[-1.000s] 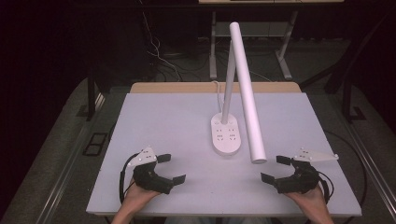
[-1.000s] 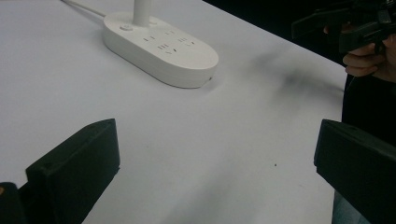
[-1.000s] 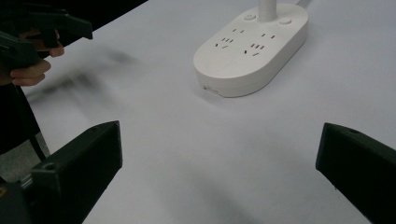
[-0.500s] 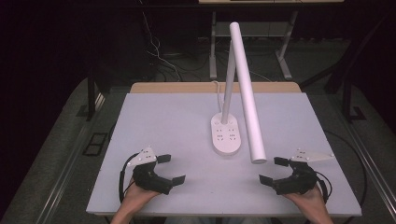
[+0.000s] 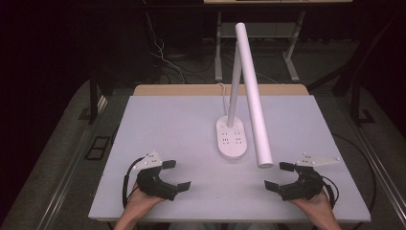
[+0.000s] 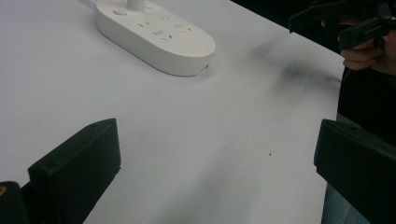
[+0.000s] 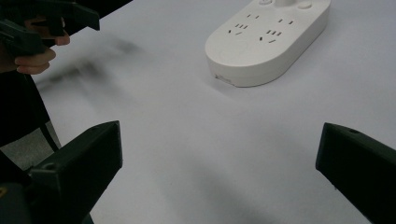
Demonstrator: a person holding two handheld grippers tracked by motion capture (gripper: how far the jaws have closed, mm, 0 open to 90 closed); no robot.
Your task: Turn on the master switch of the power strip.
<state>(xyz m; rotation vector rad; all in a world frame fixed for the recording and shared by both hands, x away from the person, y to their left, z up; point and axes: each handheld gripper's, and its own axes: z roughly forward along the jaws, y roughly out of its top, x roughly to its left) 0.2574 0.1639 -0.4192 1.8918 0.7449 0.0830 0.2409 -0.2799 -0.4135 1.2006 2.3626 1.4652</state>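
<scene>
A white desk lamp with a flat oval base full of plug holes (image 5: 232, 139) stands near the middle of the pale table (image 5: 167, 120). Its long white tube head (image 5: 253, 100) slants down past the base. The left black gripper (image 5: 176, 174) sits near the front edge, left of the base, jaws wide open and holding nothing. The right black gripper (image 5: 279, 176) sits right of the base, also wide open and empty.

Dim room around a pale desk.
Lit from above on the white desk (image 5: 158, 129), edged at the far side by a wooden strip (image 5: 182, 90); flanked by grey carpeted floor (image 5: 62, 143), crossed behind by loose cables (image 5: 163, 57) and the metal legs of another table (image 5: 219, 52); swallowed beyond in darkness.
</scene>
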